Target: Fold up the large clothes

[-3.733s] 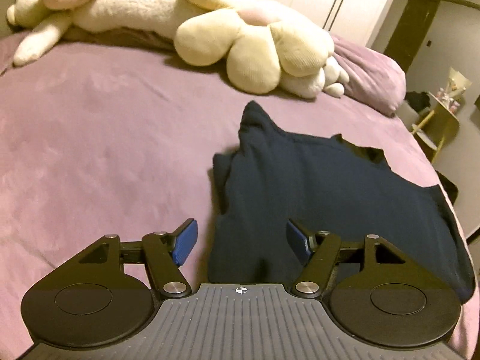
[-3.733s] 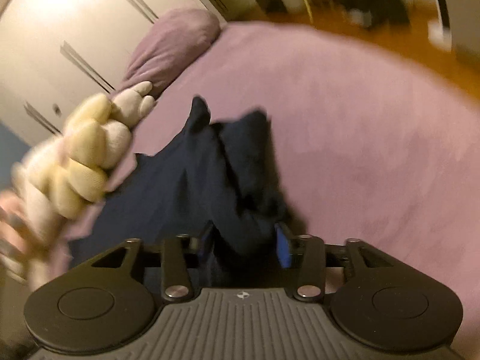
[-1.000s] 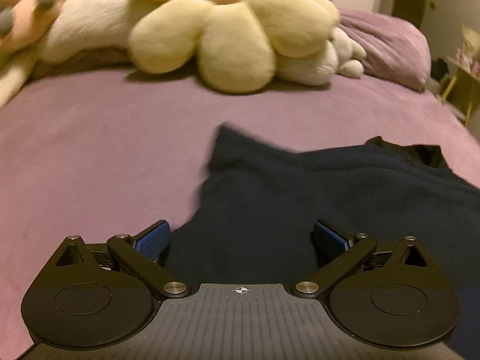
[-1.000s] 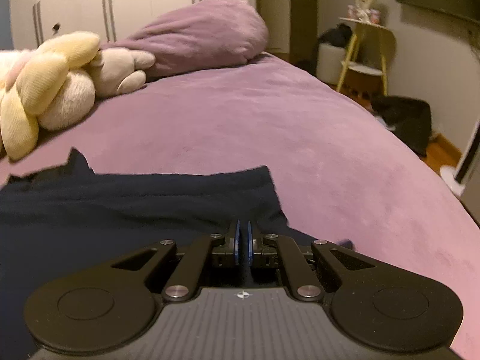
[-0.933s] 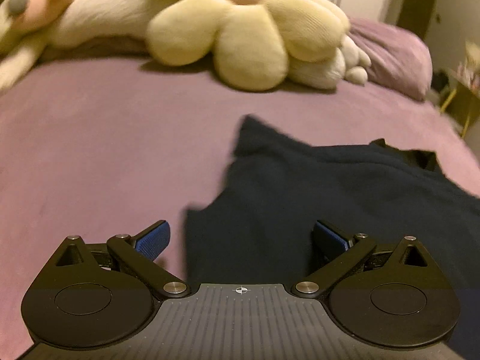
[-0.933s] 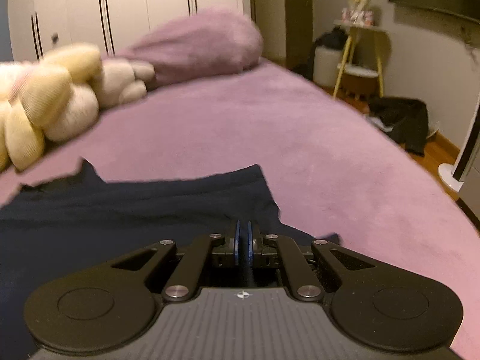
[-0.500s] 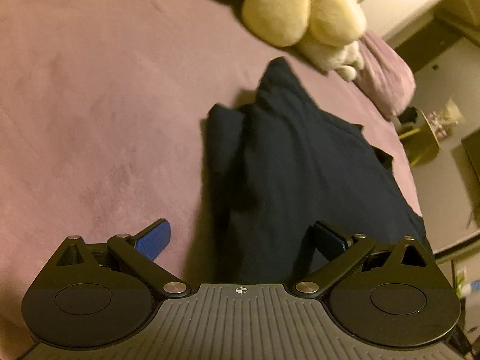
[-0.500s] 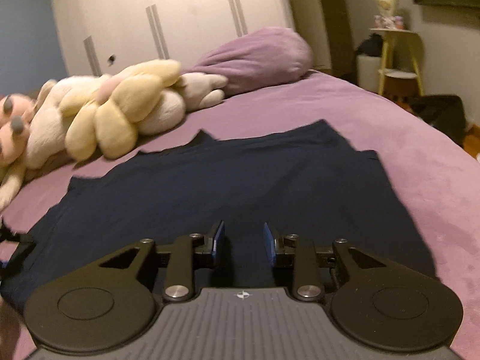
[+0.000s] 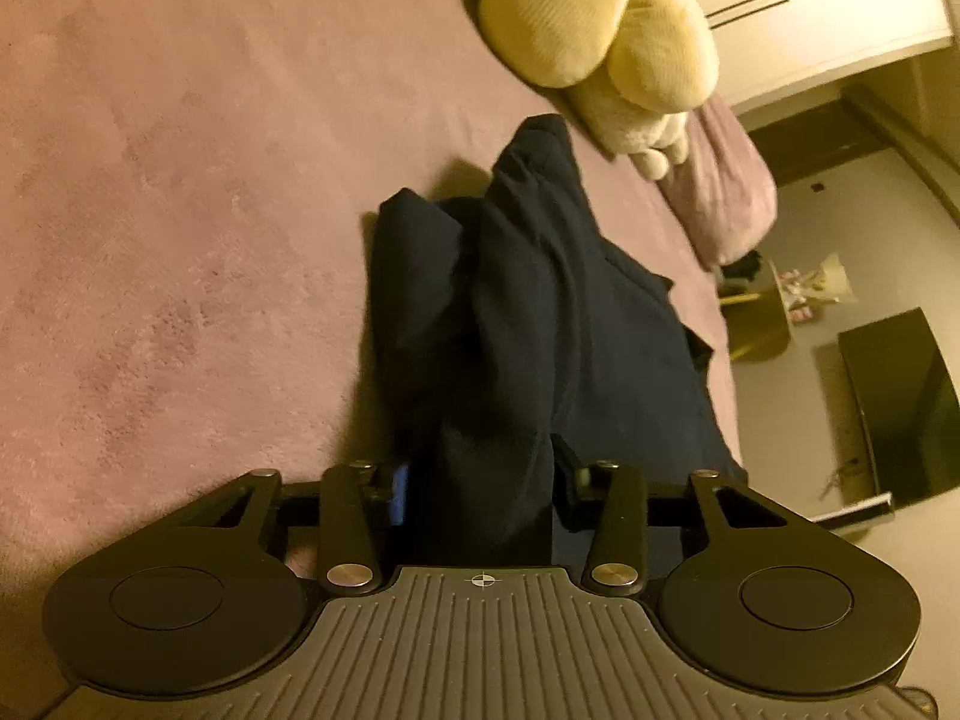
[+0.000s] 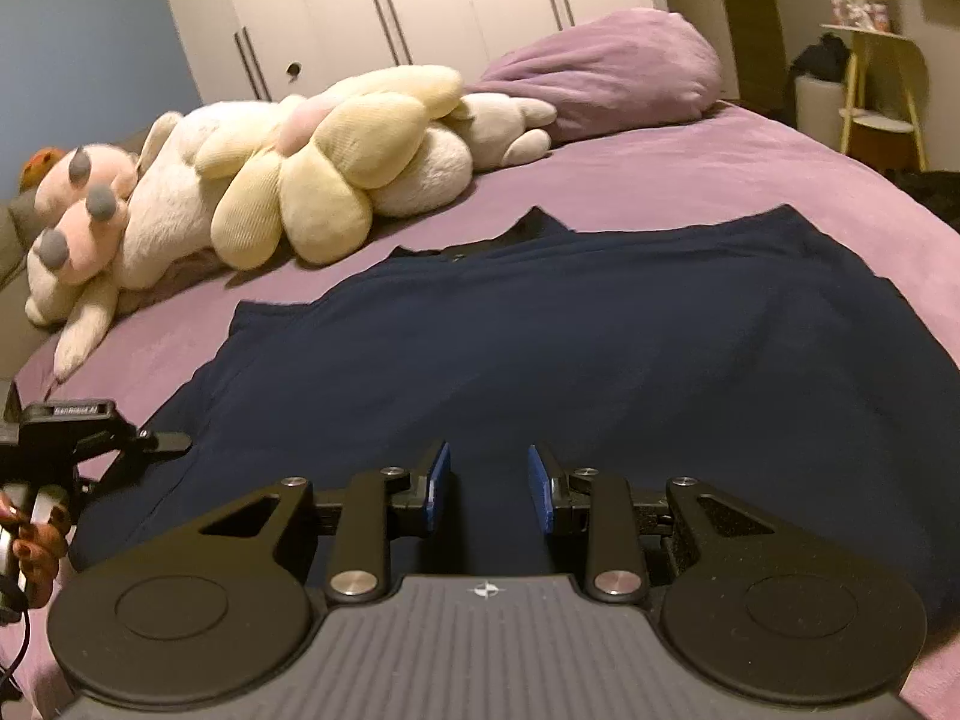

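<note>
Left gripper (image 9: pixel 477 489): jaws closing on the navy shirt's (image 9: pixel 540 312) bunched edge, wide a moment ago.
Right gripper (image 10: pixel 487 487): pads parted over cloth, gripping nothing.
Meaning: next fold probably starting.

A big purple bed (image 10: pixel 690 174) holds a dark blue shirt (image 10: pixel 600 348), soft toys (image 10: pixel 312 180) and a purple pillow (image 10: pixel 600 66).

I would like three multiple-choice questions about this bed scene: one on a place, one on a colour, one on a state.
1. Where does the garment lie?
A. on the bed
B. on the floor
C. on the stool

2. What colour is the garment?
A. white
B. dark navy
C. red

3. What is between the left gripper's pads?
A. nothing
B. a plush toy
C. a bunch of the garment

Answers: 1 A, it is spread on the purple bed cover; 2 B, the cloth looks dark navy; 3 C, bunched cloth fills the closing jaws.
</note>
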